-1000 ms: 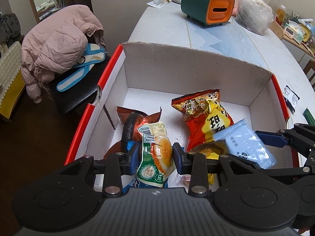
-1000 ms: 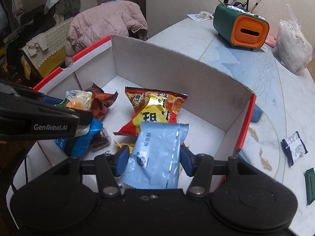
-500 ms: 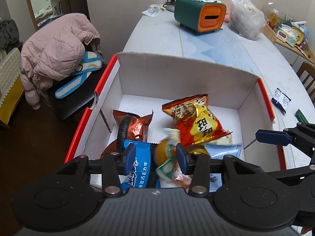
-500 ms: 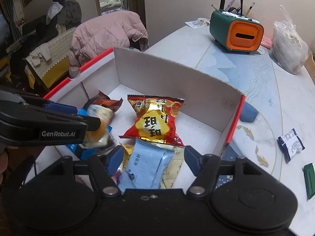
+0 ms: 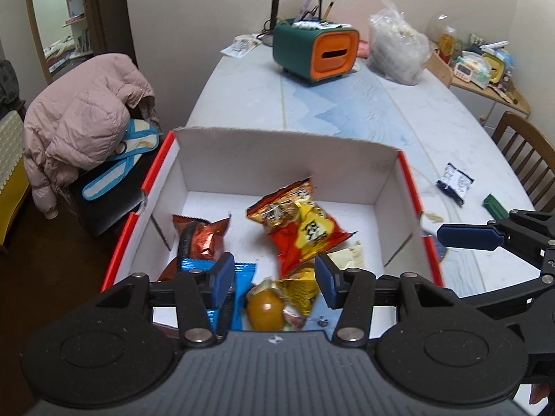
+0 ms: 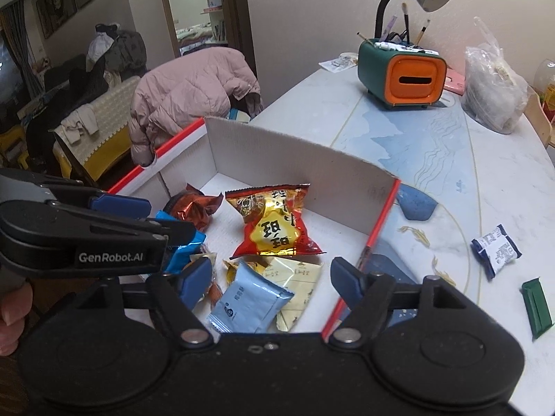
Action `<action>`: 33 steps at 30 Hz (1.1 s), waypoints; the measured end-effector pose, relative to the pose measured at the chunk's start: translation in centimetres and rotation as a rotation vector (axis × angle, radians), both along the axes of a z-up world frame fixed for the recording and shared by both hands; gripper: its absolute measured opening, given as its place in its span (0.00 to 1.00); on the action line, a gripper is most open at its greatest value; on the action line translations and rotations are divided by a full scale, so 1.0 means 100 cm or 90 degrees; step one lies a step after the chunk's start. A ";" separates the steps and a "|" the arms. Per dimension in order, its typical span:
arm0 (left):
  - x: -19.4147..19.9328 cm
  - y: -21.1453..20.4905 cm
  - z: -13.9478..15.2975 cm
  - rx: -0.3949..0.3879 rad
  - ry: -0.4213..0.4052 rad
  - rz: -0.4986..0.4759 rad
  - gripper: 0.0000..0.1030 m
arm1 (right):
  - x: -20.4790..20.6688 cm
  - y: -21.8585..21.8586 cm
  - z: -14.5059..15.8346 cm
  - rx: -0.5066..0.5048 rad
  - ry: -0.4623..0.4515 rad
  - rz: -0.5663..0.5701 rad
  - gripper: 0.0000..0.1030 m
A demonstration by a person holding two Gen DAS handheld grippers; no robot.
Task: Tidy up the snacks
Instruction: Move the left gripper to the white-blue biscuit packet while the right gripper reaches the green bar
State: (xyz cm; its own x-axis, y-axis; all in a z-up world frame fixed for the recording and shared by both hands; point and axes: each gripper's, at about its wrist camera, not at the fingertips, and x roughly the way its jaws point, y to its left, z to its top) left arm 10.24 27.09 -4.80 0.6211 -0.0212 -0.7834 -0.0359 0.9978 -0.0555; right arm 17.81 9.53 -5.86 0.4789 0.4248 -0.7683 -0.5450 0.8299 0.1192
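A white cardboard box with red rims (image 5: pixel 288 159) (image 6: pixel 288 170) holds several snack packs. Among them are a red and yellow bag (image 5: pixel 301 225) (image 6: pixel 274 225), a brown pack (image 5: pixel 201 239) (image 6: pixel 194 208), a blue bar (image 5: pixel 232 287) and an orange pastry pack (image 5: pixel 267 308). My left gripper (image 5: pixel 274 277) hangs above the pastry pack, jaws opening, nothing pressed between them. My right gripper (image 6: pixel 270 277) is above a light blue pack (image 6: pixel 249 298) lying on a cream pack (image 6: pixel 298 280), its jaws opening too and empty.
On the table outside the box lie a dark blue and white pack (image 6: pixel 496 249) (image 5: pixel 456 182) and a green bar (image 6: pixel 536 306) (image 5: pixel 496 206). A green and orange holder (image 6: pixel 402 76), a lamp and a plastic bag (image 6: pixel 492 97) stand at the back. A chair with a pink jacket (image 5: pixel 86 121) is left.
Both grippers let go of their packs: the pastry pack and the light blue pack dropped into the box. Both jaws widened and both grippers rose and drew back.
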 end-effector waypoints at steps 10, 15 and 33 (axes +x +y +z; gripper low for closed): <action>-0.005 -0.035 0.015 -0.008 -0.025 -0.035 0.55 | -0.007 -0.037 0.015 0.012 -0.025 -0.012 0.81; -0.002 -0.059 0.019 -0.012 -0.030 -0.058 0.58 | -0.010 -0.062 0.020 0.017 -0.033 -0.024 0.85; 0.026 -0.155 0.019 -0.047 -0.031 -0.136 0.69 | -0.007 -0.172 0.018 0.028 -0.033 -0.096 0.97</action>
State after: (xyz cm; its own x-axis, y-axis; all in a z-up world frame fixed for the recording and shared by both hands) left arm 12.82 11.56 -2.94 0.6334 -0.2130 -0.7440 0.1803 0.9755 -0.1258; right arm 17.13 -7.65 -4.04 0.5781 0.3781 -0.7231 -0.4212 0.8972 0.1324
